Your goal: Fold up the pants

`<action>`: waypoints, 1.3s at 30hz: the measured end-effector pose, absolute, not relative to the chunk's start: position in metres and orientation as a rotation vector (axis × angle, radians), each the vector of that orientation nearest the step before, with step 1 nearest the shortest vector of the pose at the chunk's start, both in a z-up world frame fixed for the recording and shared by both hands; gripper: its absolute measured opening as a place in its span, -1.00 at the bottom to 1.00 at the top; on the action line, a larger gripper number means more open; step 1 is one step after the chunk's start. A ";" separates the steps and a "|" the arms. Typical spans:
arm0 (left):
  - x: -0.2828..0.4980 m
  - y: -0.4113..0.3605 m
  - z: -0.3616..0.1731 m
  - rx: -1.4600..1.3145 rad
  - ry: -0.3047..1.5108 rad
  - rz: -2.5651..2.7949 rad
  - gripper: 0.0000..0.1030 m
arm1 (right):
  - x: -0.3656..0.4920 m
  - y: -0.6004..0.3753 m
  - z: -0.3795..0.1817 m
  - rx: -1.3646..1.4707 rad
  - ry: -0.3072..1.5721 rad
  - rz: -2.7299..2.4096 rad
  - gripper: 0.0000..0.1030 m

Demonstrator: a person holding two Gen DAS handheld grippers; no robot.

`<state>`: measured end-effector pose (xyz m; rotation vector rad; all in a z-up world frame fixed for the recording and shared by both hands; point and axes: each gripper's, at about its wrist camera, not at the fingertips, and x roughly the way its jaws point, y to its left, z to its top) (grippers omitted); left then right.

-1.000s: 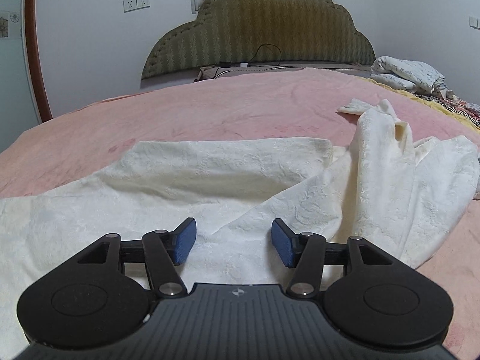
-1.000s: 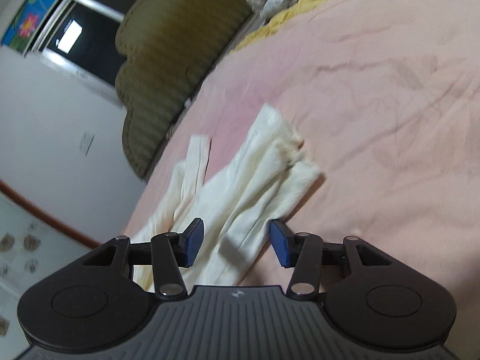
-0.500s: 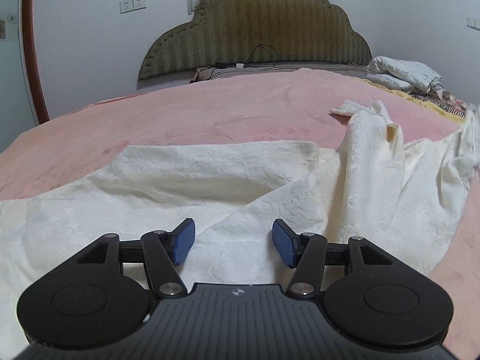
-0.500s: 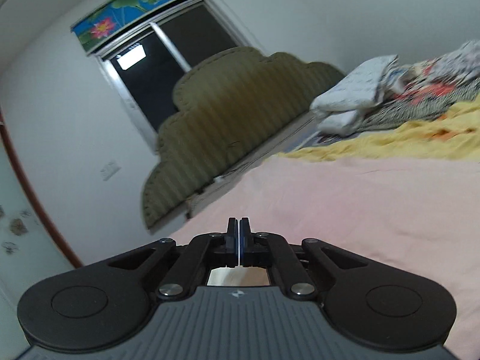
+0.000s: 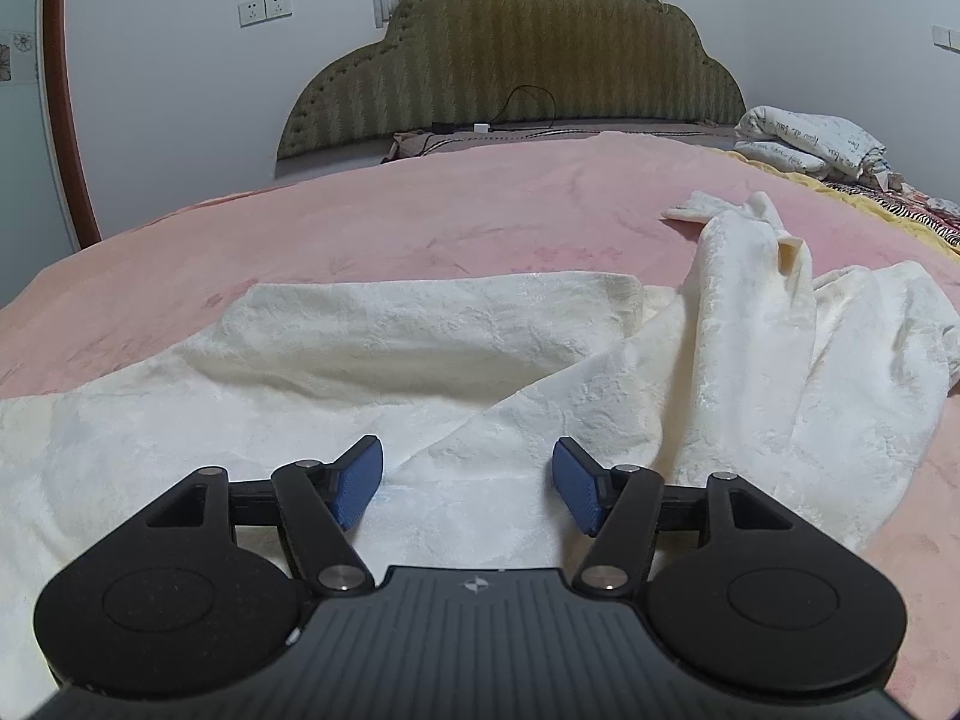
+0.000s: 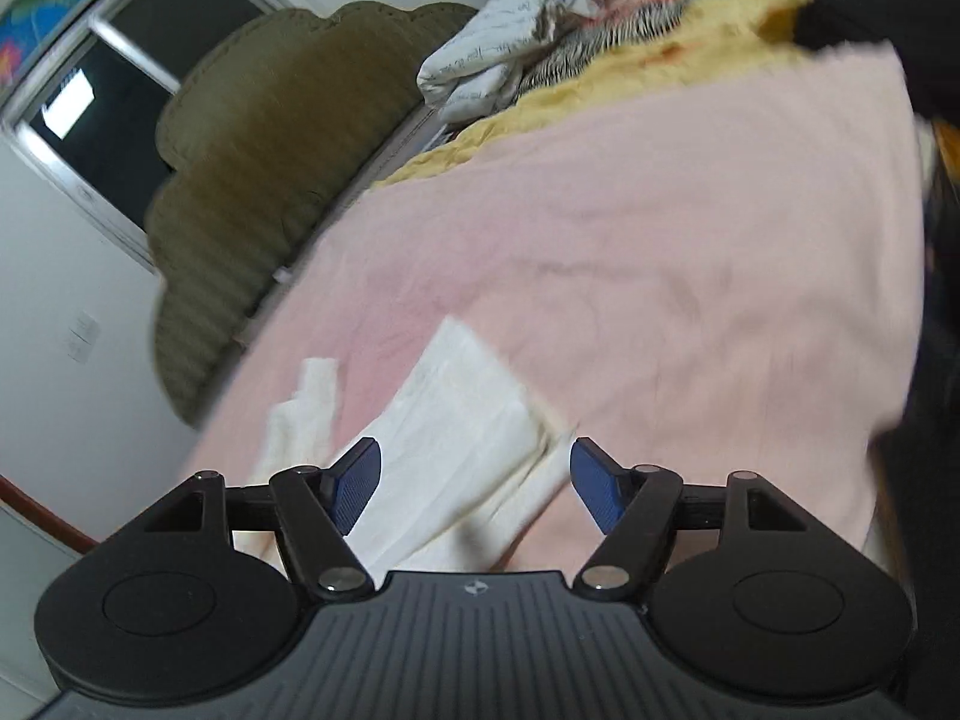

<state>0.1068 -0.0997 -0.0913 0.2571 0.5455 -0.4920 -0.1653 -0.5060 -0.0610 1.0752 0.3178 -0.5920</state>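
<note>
Cream embossed pants (image 5: 420, 336) lie rumpled across the pink bed cover (image 5: 420, 222), one leg bunched up toward the right. My left gripper (image 5: 467, 462) hovers low over the near part of the cloth. Its jaws are opening and its blue pads (image 5: 360, 480) touch nothing. In the blurred right wrist view, my right gripper (image 6: 474, 456) hangs above a flat end of the pants (image 6: 462, 420). Its jaws are also opening; the cloth shows below the gap, not pinched.
An olive padded headboard (image 5: 516, 60) closes the far end of the bed. Folded white bedding (image 5: 804, 138) and a yellow blanket (image 6: 600, 90) lie at the far right. A dark blurred shape (image 6: 924, 360) fills the right edge of the right wrist view.
The right gripper went from partly open to fully shut while swinging up toward the headboard, then came back open over the pants. The left jaws widened slightly. The pants' right part lifted briefly and settled.
</note>
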 end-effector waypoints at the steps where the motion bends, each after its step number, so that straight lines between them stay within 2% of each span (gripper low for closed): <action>1: 0.107 -0.099 -0.091 0.256 0.547 -0.492 0.32 | -0.163 -0.499 -0.068 1.118 0.344 -0.543 0.37; 3: 0.108 -0.099 -0.092 0.253 0.549 -0.490 0.33 | -0.155 -0.495 -0.085 1.202 0.347 -0.446 0.36; 6: 0.108 -0.099 -0.092 0.251 0.551 -0.485 0.37 | -0.137 -0.497 -0.085 1.146 0.286 -0.457 0.35; 7: 0.109 -0.098 -0.092 0.252 0.553 -0.485 0.37 | -0.132 -0.502 -0.088 1.141 0.257 -0.474 0.27; 9: 0.110 -0.098 -0.092 0.247 0.556 -0.486 0.38 | -0.125 -0.514 -0.091 1.120 0.234 -0.518 -0.32; 10: 0.110 -0.097 -0.092 0.245 0.557 -0.486 0.39 | -0.125 -0.520 -0.091 1.116 0.226 -0.531 -0.87; 11: 0.110 -0.097 -0.092 0.244 0.557 -0.485 0.39 | -0.127 -0.525 -0.087 1.108 0.204 -0.531 -0.89; 15: 0.110 -0.099 -0.092 0.256 0.557 -0.482 0.39 | -0.140 -0.507 -0.037 0.823 0.164 -0.513 -0.89; 17: 0.110 -0.099 -0.092 0.254 0.559 -0.484 0.39 | -0.147 -0.503 -0.027 0.779 0.192 -0.536 -0.89; 21: 0.111 -0.097 -0.093 0.243 0.565 -0.488 0.40 | -0.137 -0.520 -0.070 0.802 0.501 -0.641 -0.82; 24: 0.112 -0.097 -0.093 0.242 0.569 -0.488 0.41 | -0.155 -0.524 -0.072 0.888 0.421 -0.694 -0.71; 25: 0.112 -0.098 -0.093 0.243 0.569 -0.488 0.42 | -0.158 -0.525 -0.065 0.873 0.398 -0.747 -0.48; 26: 0.113 -0.098 -0.093 0.243 0.571 -0.489 0.43 | -0.162 -0.522 -0.052 0.810 0.355 -0.866 -0.38; 28: 0.113 -0.098 -0.093 0.242 0.574 -0.488 0.45 | -0.155 -0.506 -0.019 0.568 0.253 -1.068 -0.33; 30: 0.114 -0.098 -0.093 0.241 0.578 -0.486 0.47 | -0.127 -0.488 0.006 0.389 0.211 -0.938 -0.30; 31: 0.114 -0.098 -0.094 0.241 0.579 -0.483 0.48 | -0.101 -0.478 0.016 0.316 0.265 -0.813 -0.13; 32: 0.115 -0.098 -0.094 0.240 0.580 -0.483 0.48 | -0.071 -0.468 0.021 0.256 0.336 -0.692 0.18; 33: 0.115 -0.098 -0.094 0.239 0.581 -0.482 0.49 | -0.038 -0.455 0.024 0.202 0.396 -0.571 0.24; 39: 0.117 -0.097 -0.094 0.216 0.595 -0.470 0.57 | 0.138 -0.368 -0.002 -0.329 0.648 -0.316 0.24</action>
